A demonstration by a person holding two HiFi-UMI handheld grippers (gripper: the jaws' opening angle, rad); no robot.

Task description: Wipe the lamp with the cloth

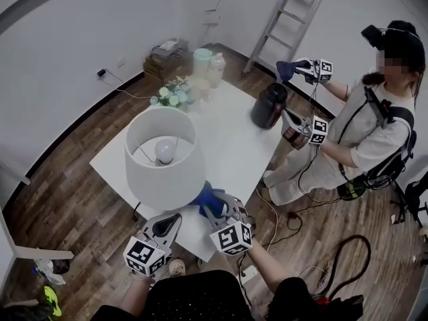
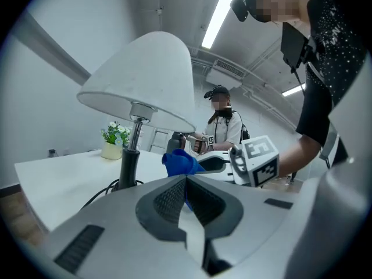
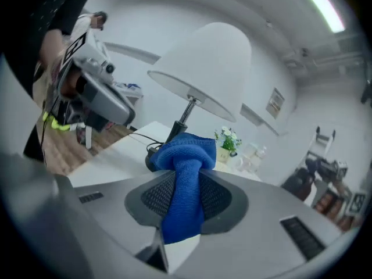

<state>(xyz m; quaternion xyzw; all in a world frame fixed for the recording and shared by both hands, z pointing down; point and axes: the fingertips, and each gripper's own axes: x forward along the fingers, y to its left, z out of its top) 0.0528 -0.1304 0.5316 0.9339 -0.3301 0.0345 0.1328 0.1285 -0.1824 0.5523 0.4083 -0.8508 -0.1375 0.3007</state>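
Overhead only, bulb (image 1: 164,150) inside the lamp (image 1: 162,181); up close, right gripper (image 3: 186,176) tight on cloth (image 3: 187,150), left gripper (image 2: 186,182) jaws together.

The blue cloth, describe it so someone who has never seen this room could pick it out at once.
Find the white table, then the big white-shaded lamp at its near edge. Just right of the lamp, the cloth is the bright blue bunch pinched in the right gripper, the only blue thing beside the lamp.
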